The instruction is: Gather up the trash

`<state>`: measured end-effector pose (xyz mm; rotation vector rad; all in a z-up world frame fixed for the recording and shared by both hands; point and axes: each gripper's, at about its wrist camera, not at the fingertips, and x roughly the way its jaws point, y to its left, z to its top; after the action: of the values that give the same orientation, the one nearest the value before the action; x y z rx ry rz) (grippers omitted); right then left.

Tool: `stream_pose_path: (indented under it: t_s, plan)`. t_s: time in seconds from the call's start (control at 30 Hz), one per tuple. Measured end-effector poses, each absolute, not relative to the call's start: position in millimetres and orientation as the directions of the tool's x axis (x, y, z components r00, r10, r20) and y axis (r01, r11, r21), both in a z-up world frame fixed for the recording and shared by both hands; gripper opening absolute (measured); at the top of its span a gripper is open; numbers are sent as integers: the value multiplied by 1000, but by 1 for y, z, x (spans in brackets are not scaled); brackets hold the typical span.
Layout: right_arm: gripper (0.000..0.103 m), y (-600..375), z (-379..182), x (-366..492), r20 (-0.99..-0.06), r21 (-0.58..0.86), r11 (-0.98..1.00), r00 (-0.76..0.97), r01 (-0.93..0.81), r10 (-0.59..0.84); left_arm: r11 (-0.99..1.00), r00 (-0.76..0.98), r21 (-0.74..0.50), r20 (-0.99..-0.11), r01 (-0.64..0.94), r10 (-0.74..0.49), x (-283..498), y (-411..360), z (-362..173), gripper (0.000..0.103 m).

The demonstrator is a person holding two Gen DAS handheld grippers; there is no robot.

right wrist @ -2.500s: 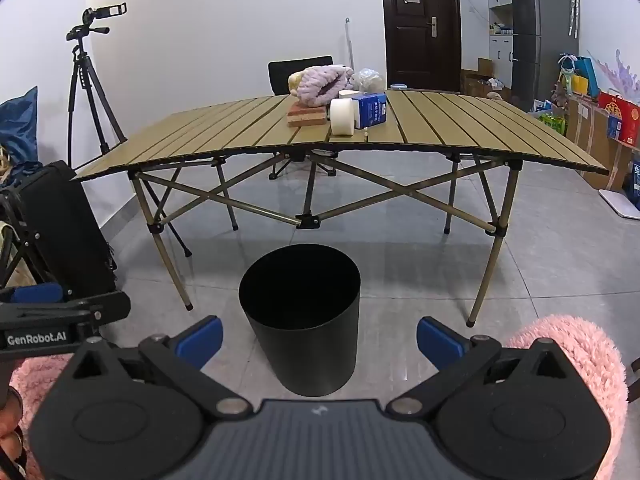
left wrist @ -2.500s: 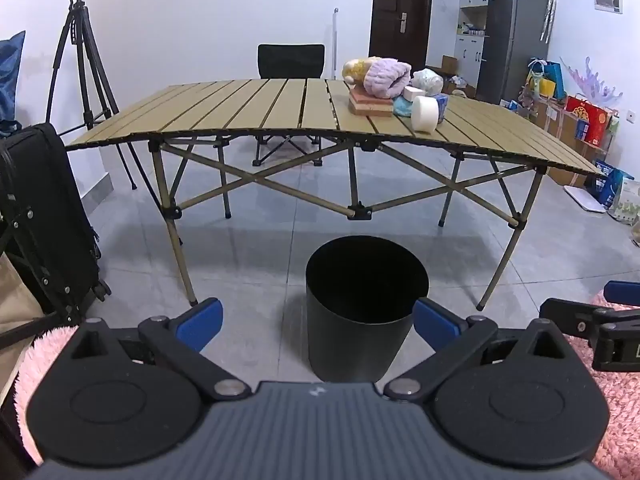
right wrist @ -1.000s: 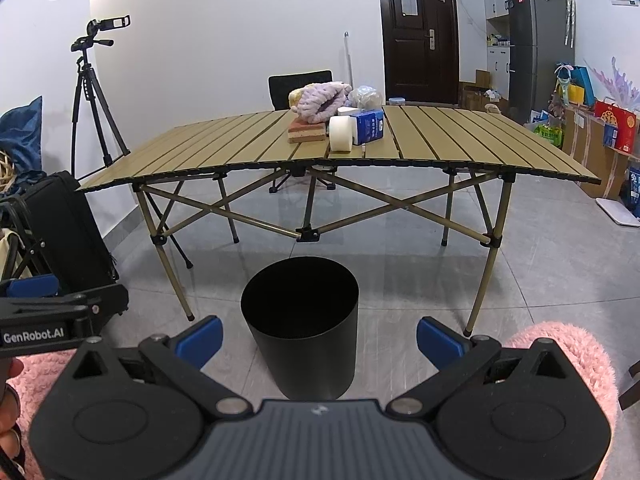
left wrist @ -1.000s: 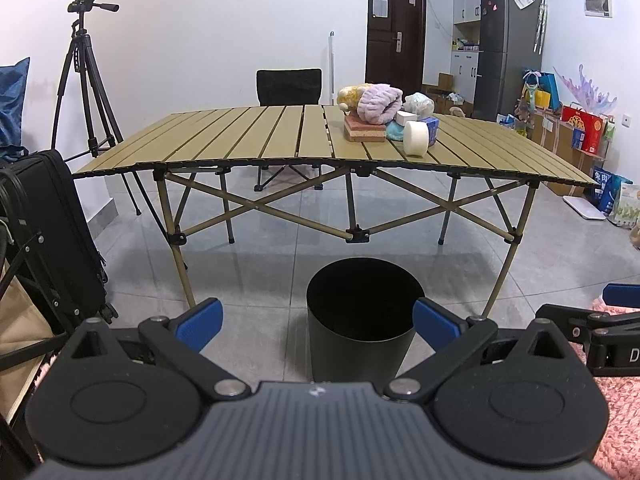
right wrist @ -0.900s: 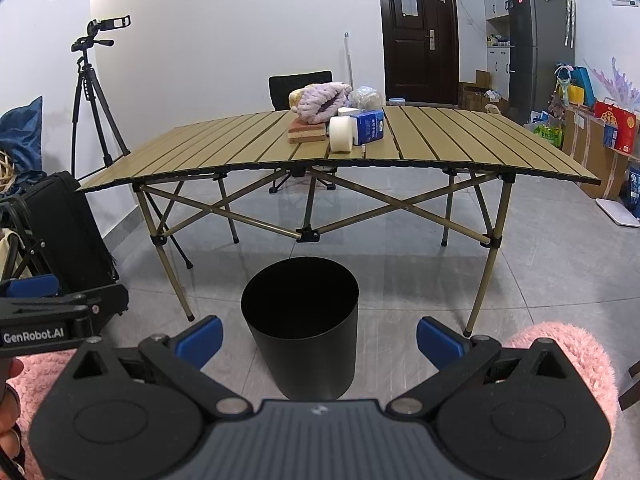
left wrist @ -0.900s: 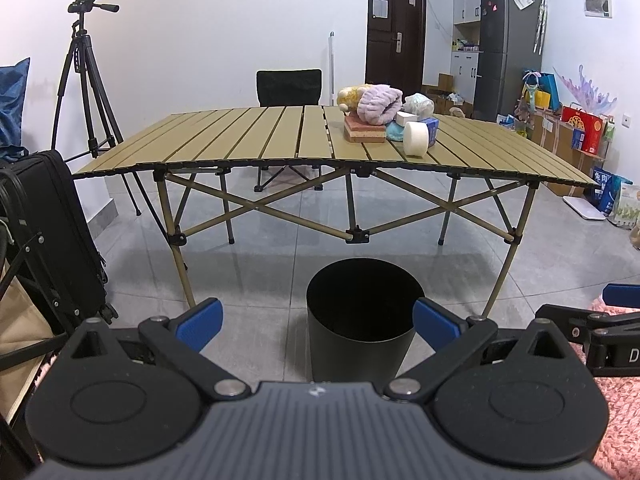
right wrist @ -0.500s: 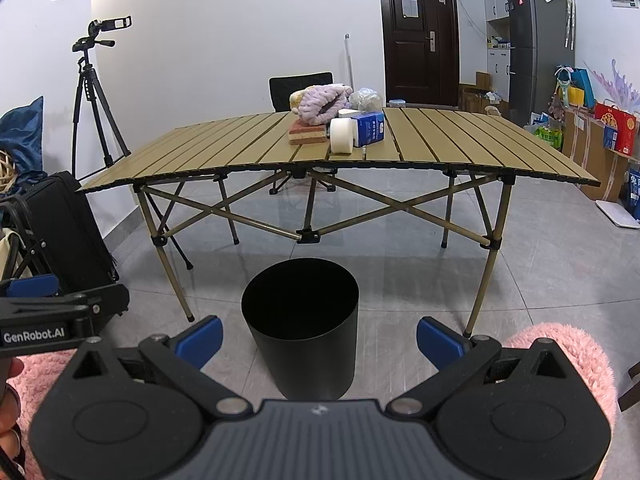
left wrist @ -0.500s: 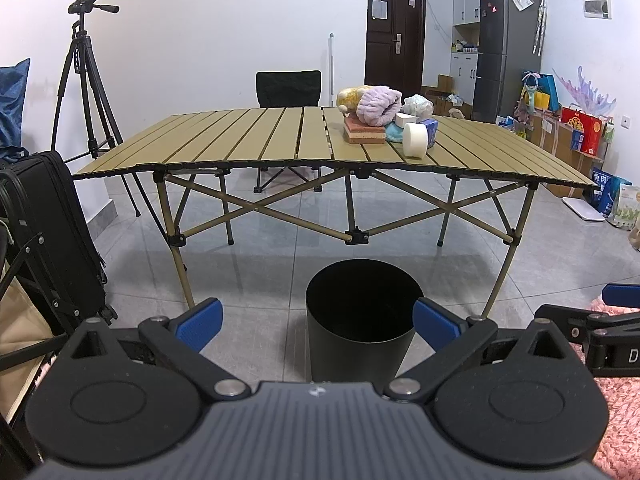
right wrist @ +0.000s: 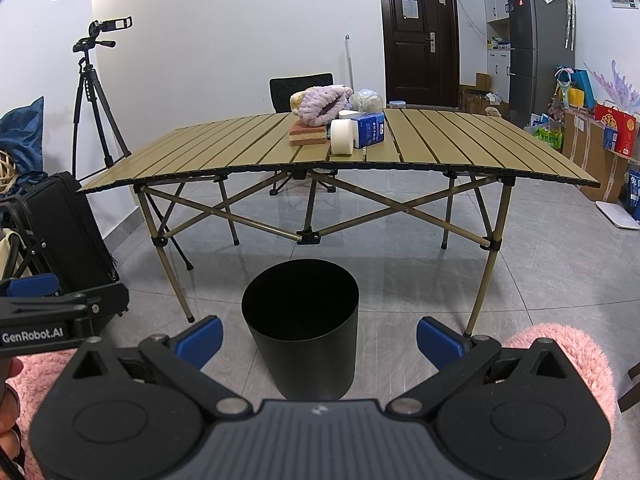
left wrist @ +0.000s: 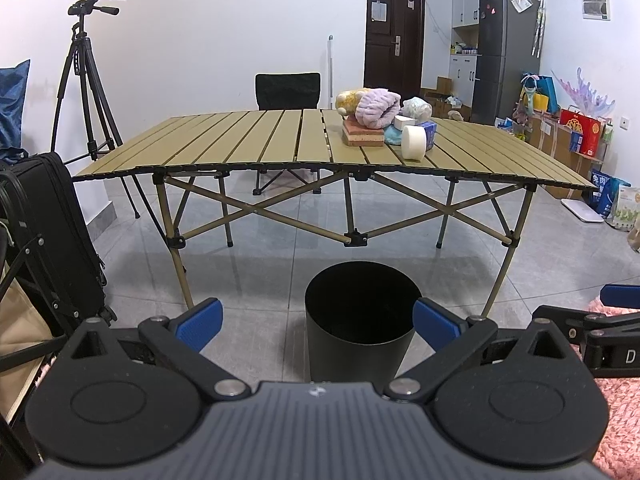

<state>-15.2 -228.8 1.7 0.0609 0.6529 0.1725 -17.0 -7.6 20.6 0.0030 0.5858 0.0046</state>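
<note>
A black bin (left wrist: 360,320) (right wrist: 302,322) stands on the tiled floor in front of a slatted folding table (left wrist: 240,144) (right wrist: 460,140). On the table lies a pile: a white roll (left wrist: 414,142) (right wrist: 341,136), a blue carton (right wrist: 370,130), a sponge block (left wrist: 362,136) (right wrist: 308,133), a purple cloth (left wrist: 378,106) (right wrist: 322,104) and a crumpled bag (left wrist: 416,107) (right wrist: 366,100). My left gripper (left wrist: 318,326) and right gripper (right wrist: 320,338) are open and empty, held low near the bin, far from the table top.
A black suitcase (left wrist: 48,240) (right wrist: 68,228) stands at the left, a tripod with a camera (left wrist: 88,80) (right wrist: 94,92) behind it. A black chair (left wrist: 288,90) sits beyond the table. Boxes and bags (left wrist: 580,136) line the right wall by a fridge (left wrist: 504,52).
Both views have tilted up and drawn back a little since 2.5 s ago, so the bin sits lower in view. Both grippers stay open.
</note>
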Motion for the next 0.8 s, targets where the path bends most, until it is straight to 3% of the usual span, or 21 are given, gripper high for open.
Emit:
stream_pose_path:
  t_s: [0.8]
  plan:
    - [103,-234,8,3,-572,111,984,801,-138,177,1000,853,7,-522,-5,8,4,-10,30,103]
